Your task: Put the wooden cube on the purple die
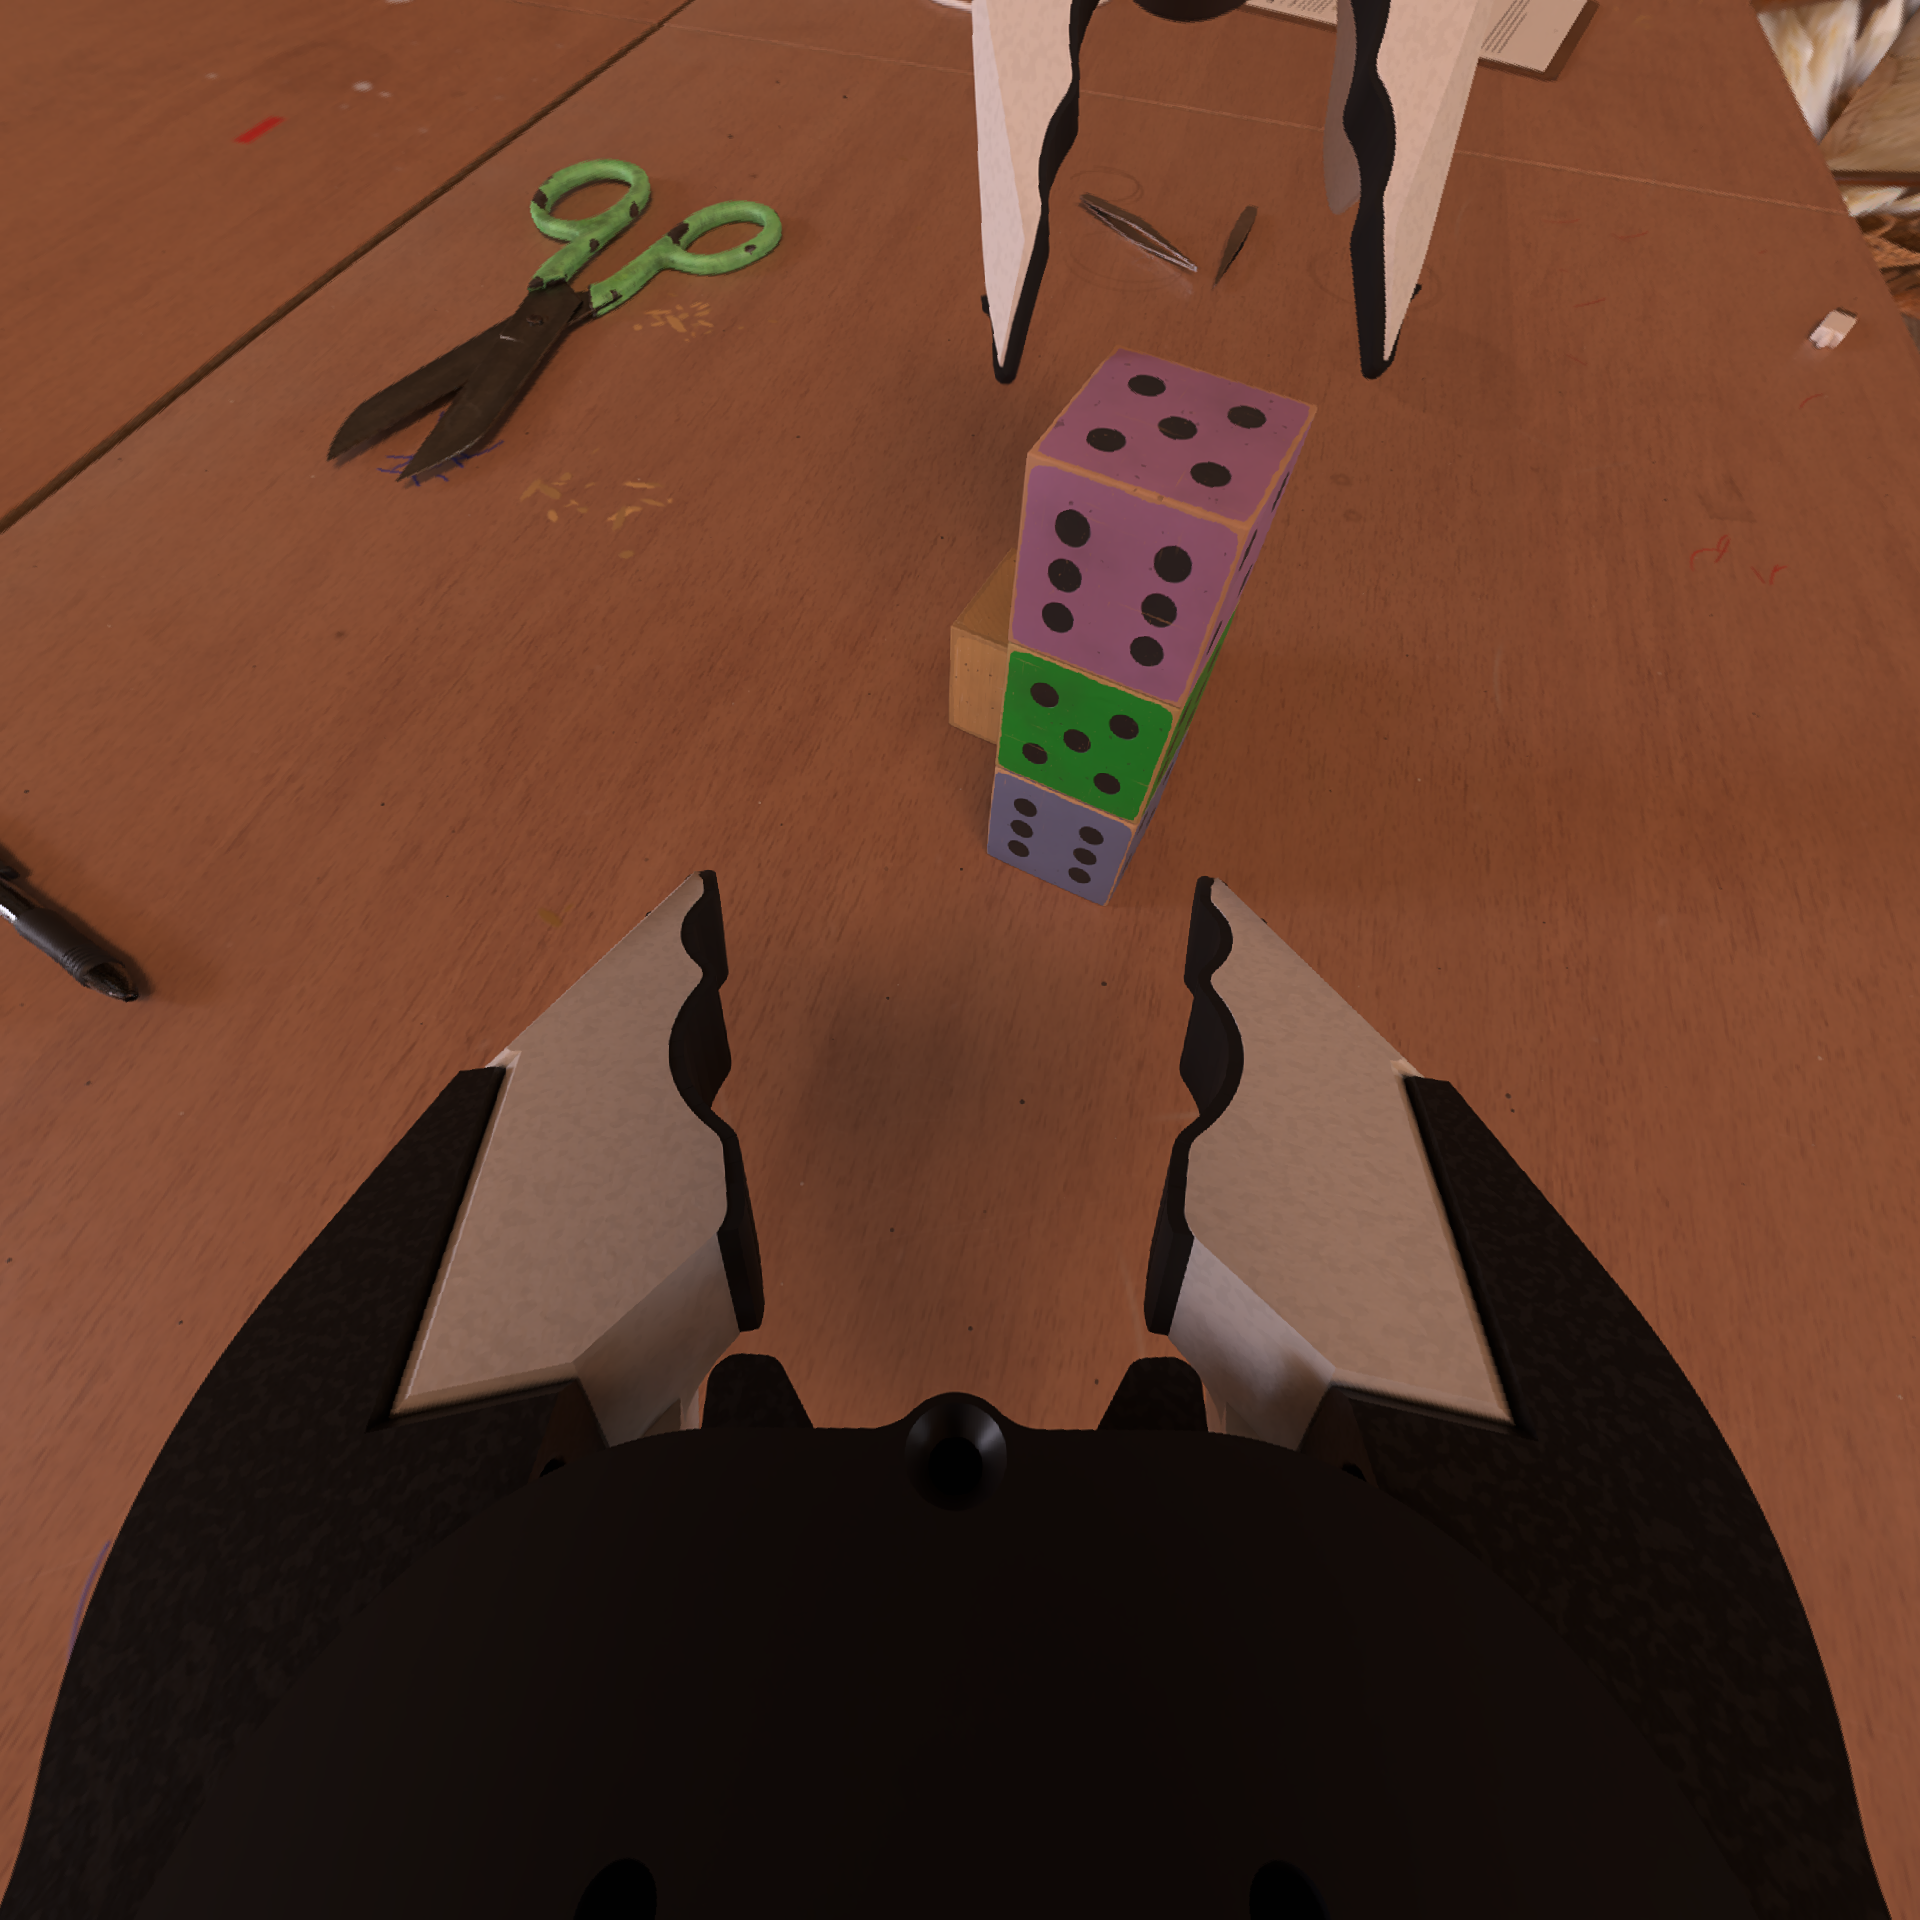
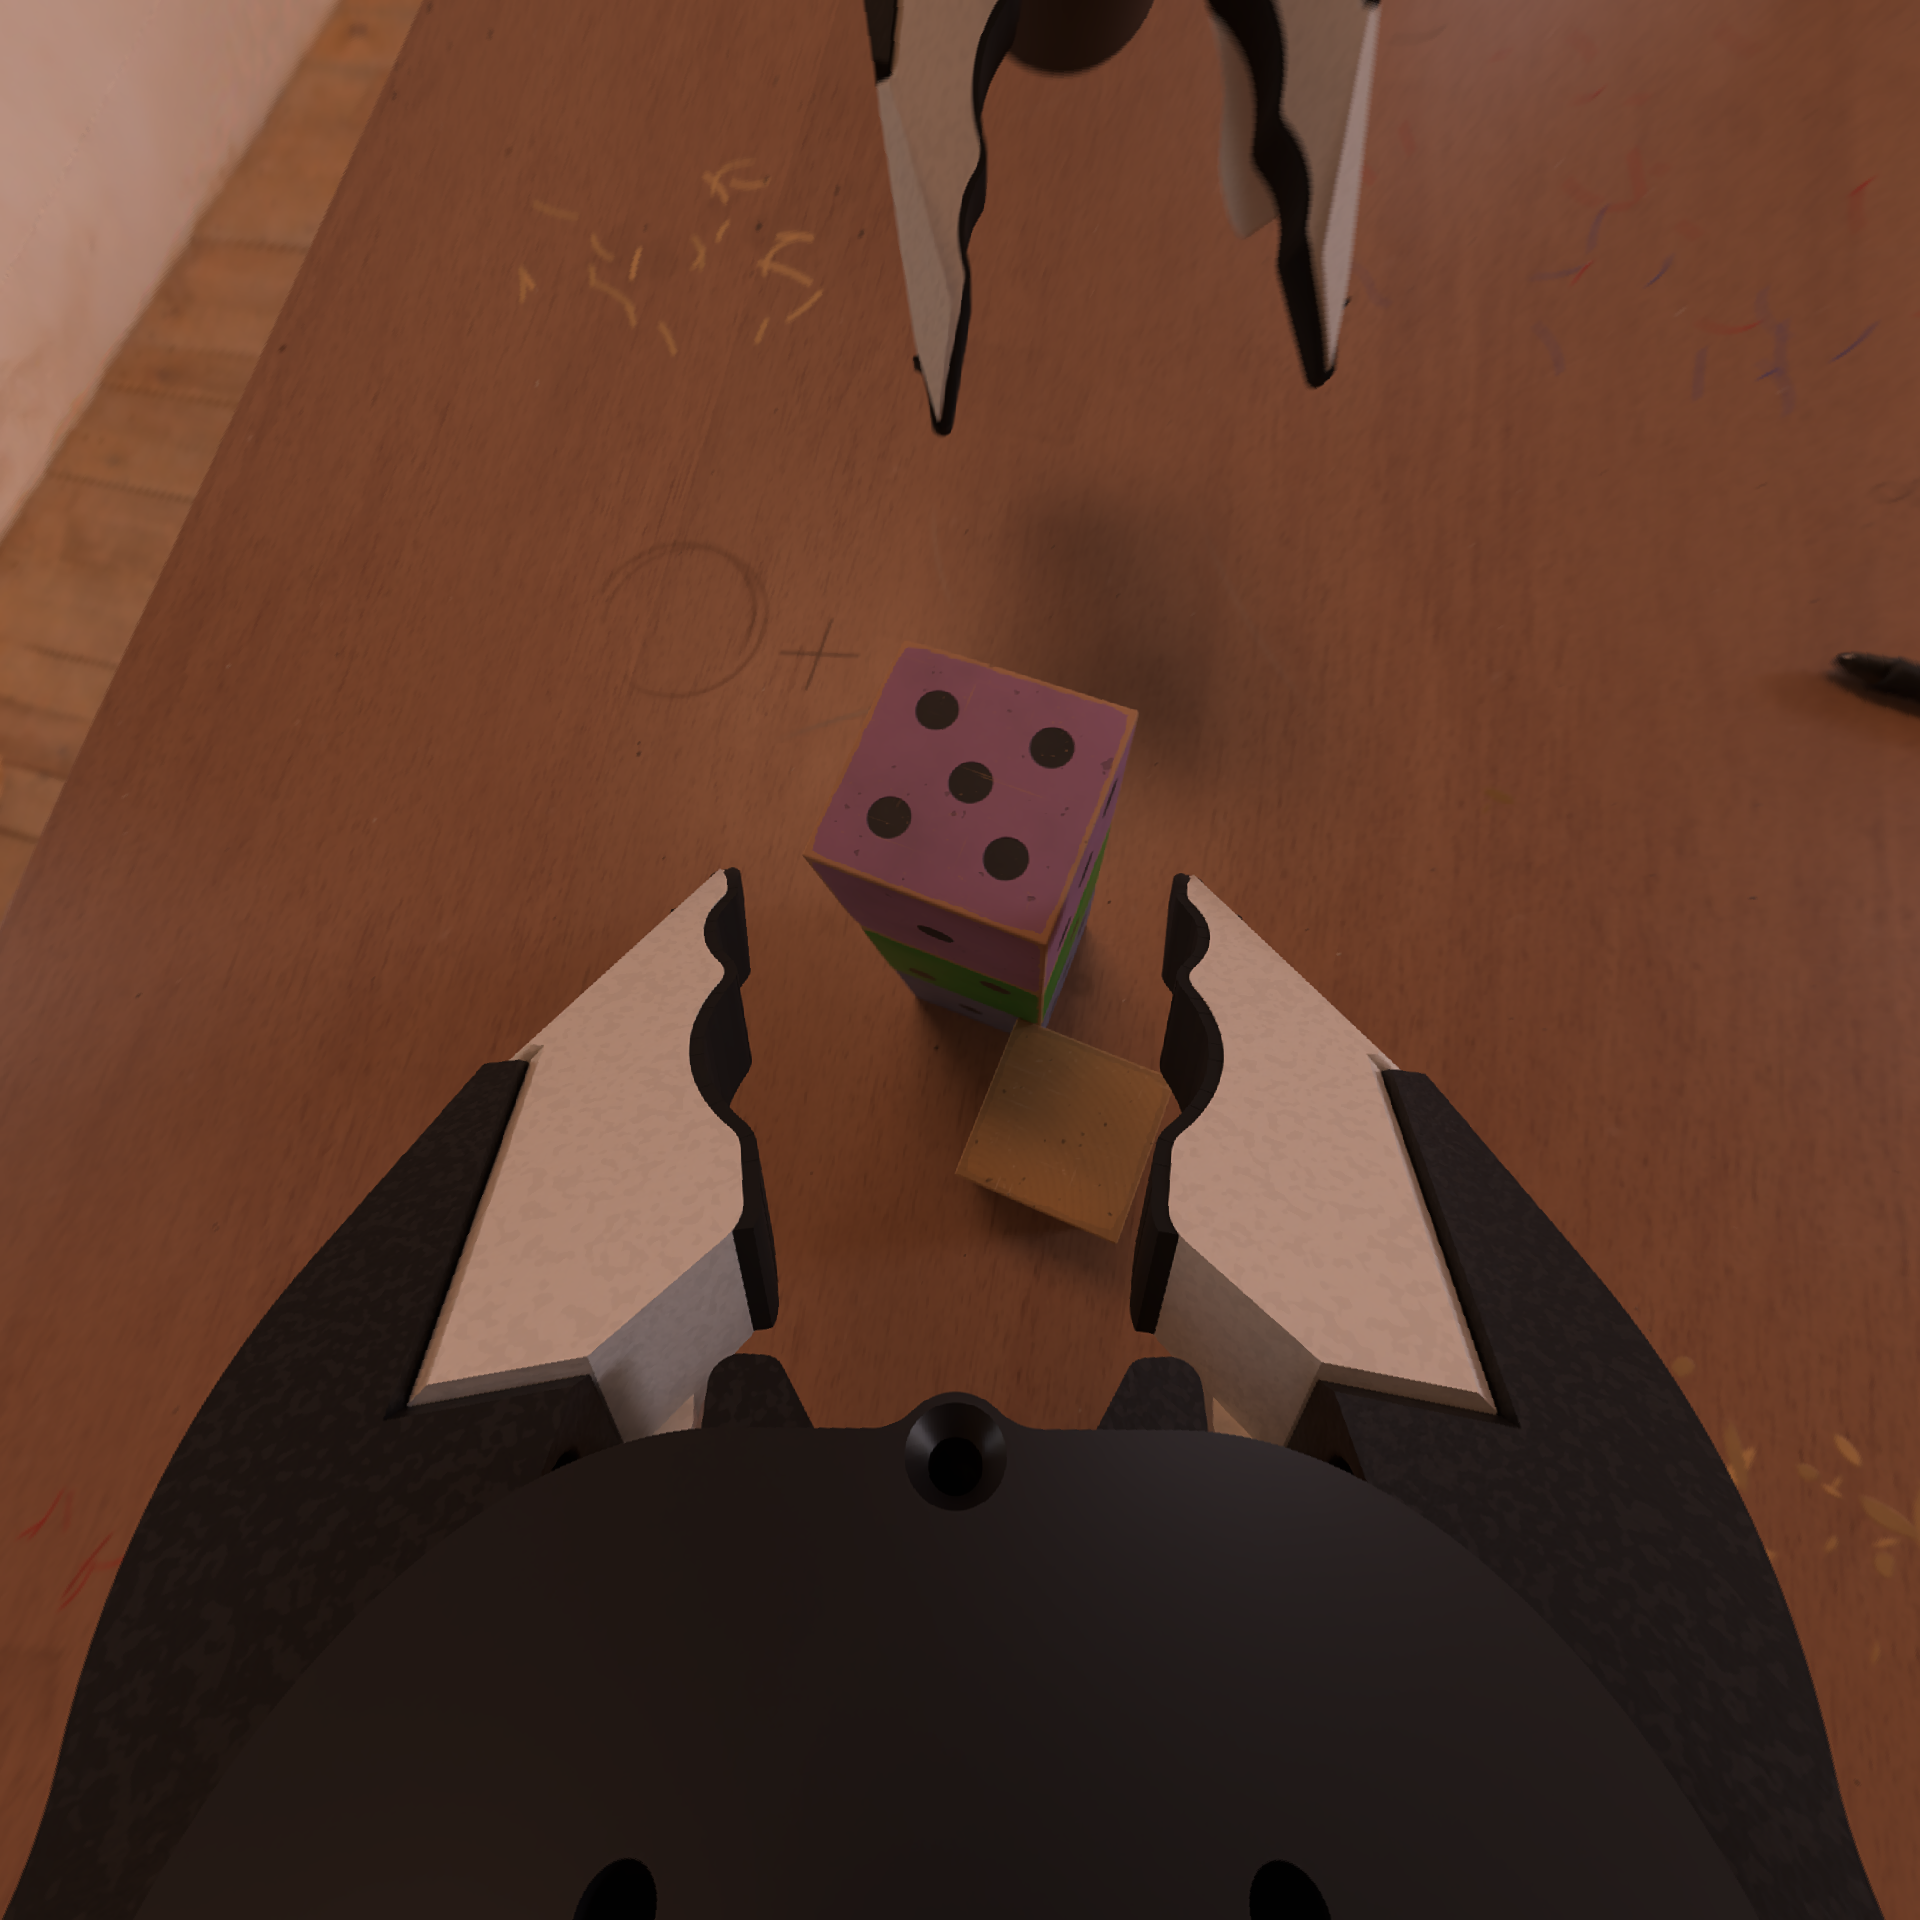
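Wooden cube (image 2: 1060, 1130) on table beneath right claw (image 2: 956, 883), wide, empty; left claw (image 1: 954, 883) wide.

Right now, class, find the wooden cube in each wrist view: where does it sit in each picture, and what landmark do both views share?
Left wrist view: the wooden cube peeks out right of centre, mostly hidden behind the dice stack, on its left.
Right wrist view: it lies below centre on the table, nearer than the stack, beside the right gripper's right finger.
Shared landmark: the purple die topping the stack, five pips up.
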`<state>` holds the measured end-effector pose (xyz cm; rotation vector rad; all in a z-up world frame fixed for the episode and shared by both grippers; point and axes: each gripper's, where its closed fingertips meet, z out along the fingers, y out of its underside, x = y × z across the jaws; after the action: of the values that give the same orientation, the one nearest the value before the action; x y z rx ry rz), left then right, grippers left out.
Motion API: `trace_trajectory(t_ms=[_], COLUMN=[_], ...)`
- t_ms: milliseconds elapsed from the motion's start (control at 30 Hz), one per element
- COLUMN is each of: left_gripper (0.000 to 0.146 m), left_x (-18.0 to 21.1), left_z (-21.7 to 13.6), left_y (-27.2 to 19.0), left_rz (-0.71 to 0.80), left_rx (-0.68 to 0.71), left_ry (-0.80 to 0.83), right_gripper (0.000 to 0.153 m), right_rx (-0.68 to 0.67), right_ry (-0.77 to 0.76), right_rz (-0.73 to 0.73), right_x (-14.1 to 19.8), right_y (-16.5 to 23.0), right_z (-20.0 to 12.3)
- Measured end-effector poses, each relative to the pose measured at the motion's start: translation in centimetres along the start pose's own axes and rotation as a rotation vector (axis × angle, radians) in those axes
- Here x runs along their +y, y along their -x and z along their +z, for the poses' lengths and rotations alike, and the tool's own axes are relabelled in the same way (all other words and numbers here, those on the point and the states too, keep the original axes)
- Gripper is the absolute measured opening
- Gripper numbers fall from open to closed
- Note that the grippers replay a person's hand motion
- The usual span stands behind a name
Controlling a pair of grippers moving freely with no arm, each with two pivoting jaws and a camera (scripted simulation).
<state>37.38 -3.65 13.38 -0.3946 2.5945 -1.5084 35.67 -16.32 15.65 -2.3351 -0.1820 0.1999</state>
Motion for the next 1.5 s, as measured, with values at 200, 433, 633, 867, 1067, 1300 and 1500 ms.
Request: trace_trajectory(t_ms=[200,433,633,867,1067,1300,1500], left_gripper=[0.089,0.088,0.088,0.088,0.087,0.086,0.084], left_x=[-0.8,-1.8,-1.9,-1.7,-1.7,-1.7,-1.6], left_z=[-0.9,-1.4,-1.0,-0.5,-1.3,-3.0,-3.4], left_y=[-0.2,-1.3,-2.3,-2.8,-2.1,-1.2,-1.4], left_rz=[-0.002,0.006,0.037,0.056,0.048,0.040,0.048], left_rx=[0.013,0.059,0.070,0.078,0.054,0.018,0.026], left_ry=[-0.045,-0.088,-0.064,-0.037,-0.050,-0.063,-0.059], right_gripper=[0.078,0.074,0.081,0.064,0.064,0.064,0.064], right_rx=[0.228,0.366,0.313,0.265,0.456,0.411,0.450], right_ry=[-0.238,-0.326,-0.162,-0.172,-0.372,-0.700,-0.426], right_rz=[0.060,0.202,0.273,0.301,0.418,0.365,0.132], right_x=[2.5,8.0,11.7,12.3,10.4,-1.2,-4.1], right_y=[-1.7,-4.1,-3.9,-3.4,-3.6,0.0,0.9], right_z=[-2.7,0.4,4.7,4.8,-3.3,-9.3,-4.5])
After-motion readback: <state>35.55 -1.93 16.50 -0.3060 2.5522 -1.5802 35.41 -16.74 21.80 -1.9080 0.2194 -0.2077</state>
